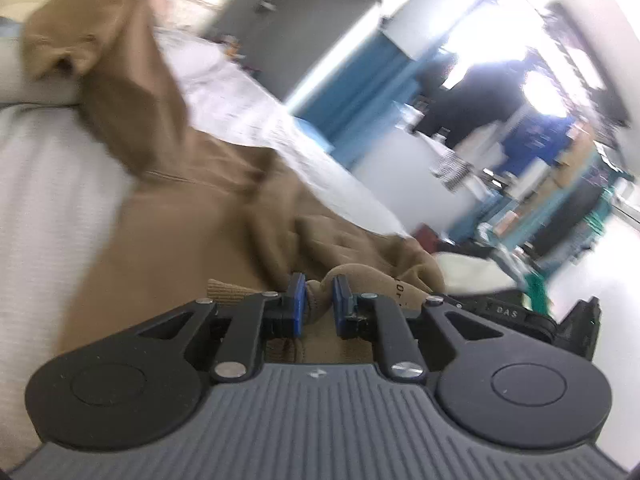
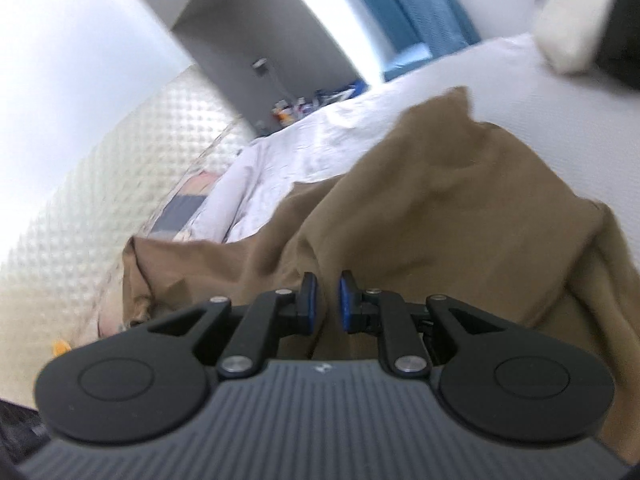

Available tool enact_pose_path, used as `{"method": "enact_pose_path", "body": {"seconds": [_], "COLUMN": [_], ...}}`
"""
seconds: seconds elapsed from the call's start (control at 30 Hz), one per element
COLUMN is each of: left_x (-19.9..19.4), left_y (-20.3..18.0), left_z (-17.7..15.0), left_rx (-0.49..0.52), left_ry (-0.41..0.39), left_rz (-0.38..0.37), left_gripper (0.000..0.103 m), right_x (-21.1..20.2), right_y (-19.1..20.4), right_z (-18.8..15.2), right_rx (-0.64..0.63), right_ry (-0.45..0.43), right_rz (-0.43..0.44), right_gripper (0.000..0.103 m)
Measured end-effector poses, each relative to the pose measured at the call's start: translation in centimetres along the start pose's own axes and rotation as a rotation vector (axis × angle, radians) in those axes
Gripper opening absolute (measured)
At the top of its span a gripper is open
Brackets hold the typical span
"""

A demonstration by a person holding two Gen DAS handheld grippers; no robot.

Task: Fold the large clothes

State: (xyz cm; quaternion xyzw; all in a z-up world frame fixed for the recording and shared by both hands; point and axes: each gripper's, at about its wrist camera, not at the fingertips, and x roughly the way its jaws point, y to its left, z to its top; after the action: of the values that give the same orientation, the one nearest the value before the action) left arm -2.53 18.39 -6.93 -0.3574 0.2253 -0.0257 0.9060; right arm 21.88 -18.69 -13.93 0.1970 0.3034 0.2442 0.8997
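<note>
— Where's the garment?

— The brown garment (image 1: 168, 216) lies rumpled across the white bed (image 1: 48, 168). My left gripper (image 1: 319, 300) has its jaws clenched on a bunched hem; my right gripper (image 2: 328, 302) looks clamped on a fold, though blur hides the contact.

— Advice?

— Lift both corners evenly, keep the cloth taut, then lay it flat before creasing.

Tan garment (image 1: 168, 216) on the white bed
Rumpled and partly lifted (ribbed hem bunched near the camera), one sleeve trailing away.
</note>
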Motion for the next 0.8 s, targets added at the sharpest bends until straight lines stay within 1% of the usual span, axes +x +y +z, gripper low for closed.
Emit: {"method": "enact_pose_path", "body": {"seconds": [0.07,0.13,0.23,0.3,0.33,0.37,0.43,0.5,0.53,0.6,0.63,0.7,0.73,0.8], "left_x": [0.2,0.4,1.1,1.8,2.2,2.7,3.9,5.0,5.3,5.7,6.1,6.3,6.2,5.8], "left_y": [1.5,2.8,4.4,5.2,5.7,6.2,6.9,7.2,7.4,7.4,7.1,6.8,6.7,6.4], "left_z": [0.3,0.5,0.5,0.5,0.6,0.7,0.4,0.5,0.4,0.4,0.3,0.4,0.6,0.7], "left_rx": [-0.068,-0.084,-0.091,-0.098,-0.102,-0.111,-0.128,-0.124,-0.121,-0.107,-0.099,-0.096,-0.095,-0.097], "left_ry": [0.013,0.013,0.022,0.028,0.036,0.050,0.072,0.087,0.089,0.088,0.087,0.084,0.085,0.080], "left_rz": [0.049,0.144,0.276,0.356,0.383,0.402,0.438,0.478,0.490,0.511,0.514,0.513,0.508,0.492], "left_gripper": [0.017,0.017,0.017,0.017,0.017,0.017,0.017,0.017,0.017,0.017,0.017,0.018,0.018,0.019], "right_x": [1.8,3.4,4.8,4.9,4.9,4.8,4.1,3.4,3.2,2.9,2.9,3.3,3.5,4.2], "right_y": [1.1,1.7,1.9,1.8,1.7,1.7,1.5,1.2,1.0,0.6,0.2,-0.9,-1.6,-2.8], "right_z": [-0.3,-0.7,-1.0,-1.1,-1.2,-1.3,-1.5,-1.8,-2.0,-2.4,-2.7,-3.3,-3.7,-4.4], "right_rx": [-0.032,-0.046,-0.028,-0.022,-0.023,-0.028,-0.045,-0.065,-0.079,-0.119,-0.130,-0.128,-0.127,-0.111], "right_ry": [0.016,0.030,0.042,0.052,0.063,0.074,0.078,0.076,0.078,0.087,0.097,0.143,0.158,0.185], "right_rz": [0.000,0.005,0.030,0.044,0.053,0.058,0.048,0.025,0.000,-0.082,-0.126,-0.195,-0.210,-0.214], "right_gripper": [0.018,0.023,0.034,0.048,0.051,0.055,0.055,0.056,0.056,0.056,0.056,0.055,0.054,0.054]}}
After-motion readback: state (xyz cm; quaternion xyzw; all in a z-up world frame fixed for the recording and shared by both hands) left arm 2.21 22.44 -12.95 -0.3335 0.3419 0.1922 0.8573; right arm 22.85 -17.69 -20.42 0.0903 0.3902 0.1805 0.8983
